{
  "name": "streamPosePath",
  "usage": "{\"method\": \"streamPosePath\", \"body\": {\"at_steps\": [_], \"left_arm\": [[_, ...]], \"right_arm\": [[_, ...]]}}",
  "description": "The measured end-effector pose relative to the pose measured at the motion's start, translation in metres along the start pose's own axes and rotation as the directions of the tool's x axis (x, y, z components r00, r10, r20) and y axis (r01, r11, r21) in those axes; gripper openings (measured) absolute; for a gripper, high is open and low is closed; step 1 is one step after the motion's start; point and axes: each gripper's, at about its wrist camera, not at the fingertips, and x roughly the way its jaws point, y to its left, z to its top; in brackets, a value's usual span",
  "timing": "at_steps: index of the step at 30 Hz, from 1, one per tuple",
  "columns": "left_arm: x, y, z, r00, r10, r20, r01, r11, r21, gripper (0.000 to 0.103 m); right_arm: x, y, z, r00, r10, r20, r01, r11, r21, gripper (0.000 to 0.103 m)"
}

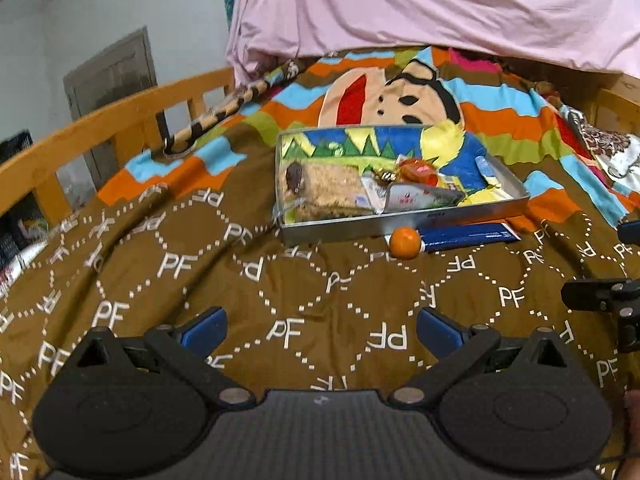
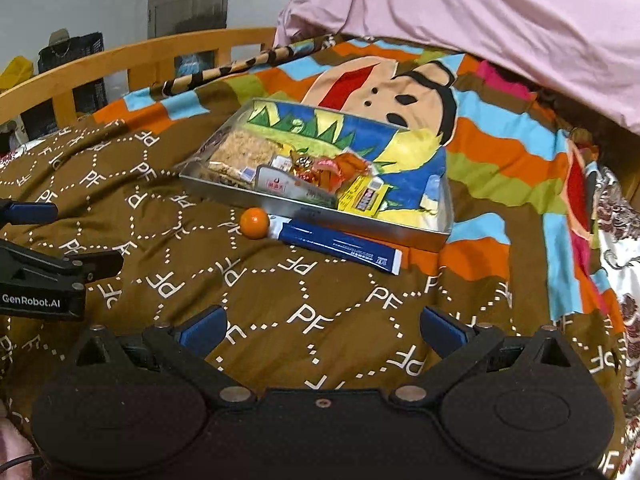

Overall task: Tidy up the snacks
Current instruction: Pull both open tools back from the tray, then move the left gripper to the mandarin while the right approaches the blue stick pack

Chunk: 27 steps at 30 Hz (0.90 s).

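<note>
Both tongs, left and right, spread, hovering over blanket.

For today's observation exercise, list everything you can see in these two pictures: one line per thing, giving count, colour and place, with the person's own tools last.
tin tray: one, silver, on the blanket, partly filled with snacks
crumbly bar: one, tan, left end of the tray
yellow packet: one, yellow, in the tray, right of the middle
red wrapped sweets: a few, red and orange, middle of the tray
orange ball: one, orange, on the blanket just in front of the tray
blue packet: one, blue with white ends, in front of the tray, beside the ball
blanket: one, brown with white letters
bed rail: one, wooden, far left
pink sheet: one, hanging behind
left gripper: jaws open, empty
right gripper: jaws open, empty
</note>
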Motion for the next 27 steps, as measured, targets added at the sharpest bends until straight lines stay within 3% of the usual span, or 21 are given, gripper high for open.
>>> {"method": "streamPosePath", "body": {"at_steps": [12,22,27], "left_arm": [[0.029,0.009,0.004,0.997,-0.039,-0.068,0.034,0.996,-0.078,0.103],[0.050,0.006,0.010,0.995,-0.100,-0.007,0.098,0.989,-0.111,0.103],[0.063,0.004,0.015,0.992,-0.120,0.033,0.123,0.985,-0.120,0.103]], "right_arm": [[0.037,-0.008,0.016,0.997,0.036,-0.063,-0.040,0.998,-0.054,0.102],[0.067,-0.021,0.032,0.993,0.070,-0.092,-0.072,0.997,-0.015,0.102],[0.080,-0.025,0.040,0.995,0.060,-0.077,-0.064,0.996,-0.059,0.102]]}}
